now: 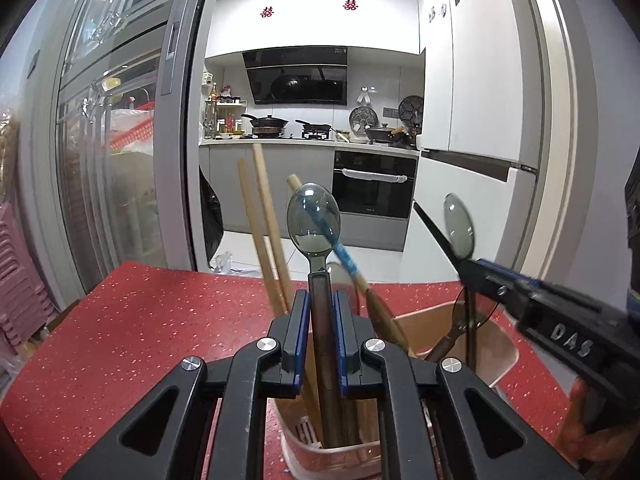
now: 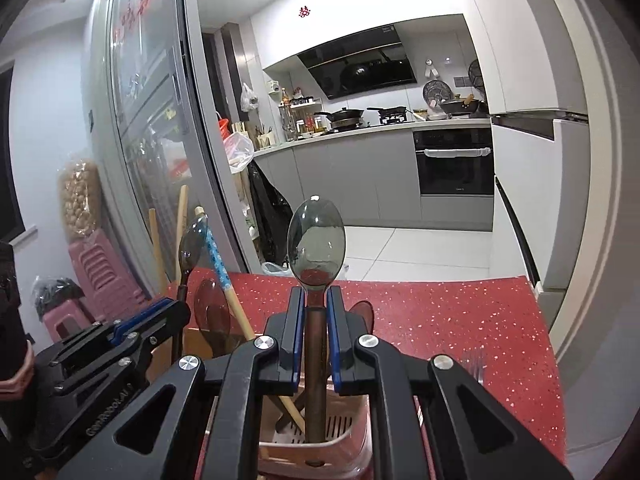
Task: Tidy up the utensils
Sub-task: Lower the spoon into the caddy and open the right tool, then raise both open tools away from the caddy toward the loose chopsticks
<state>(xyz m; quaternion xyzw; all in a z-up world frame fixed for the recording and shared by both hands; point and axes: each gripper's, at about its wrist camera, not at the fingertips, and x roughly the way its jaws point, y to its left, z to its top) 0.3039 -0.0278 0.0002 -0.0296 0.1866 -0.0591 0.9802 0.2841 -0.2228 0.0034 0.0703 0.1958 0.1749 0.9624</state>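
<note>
My left gripper (image 1: pixel 320 296) is shut on the brown handle of a smoky clear spoon (image 1: pixel 314 218), which stands bowl up. Its handle reaches down into the pink utensil holder (image 1: pixel 506 354) below. Wooden chopsticks (image 1: pixel 260 216) and a blue-patterned chopstick (image 1: pixel 345 254) lean in the same holder. My right gripper (image 2: pixel 316 300) is shut on a second smoky spoon (image 2: pixel 316 240), upright over the holder (image 2: pixel 348 436). Each gripper shows in the other's view: the right gripper (image 1: pixel 474 276) with its spoon (image 1: pixel 459 224), the left gripper (image 2: pixel 172 308) with its spoon (image 2: pixel 192 246).
The holder stands on a red speckled table (image 2: pixel 460 320). Forks (image 2: pixel 474 364) lie on the table to the right of the holder. A glass sliding door (image 1: pixel 120 140) is at the left and a white fridge (image 1: pixel 480 80) at the right; the kitchen counter lies beyond.
</note>
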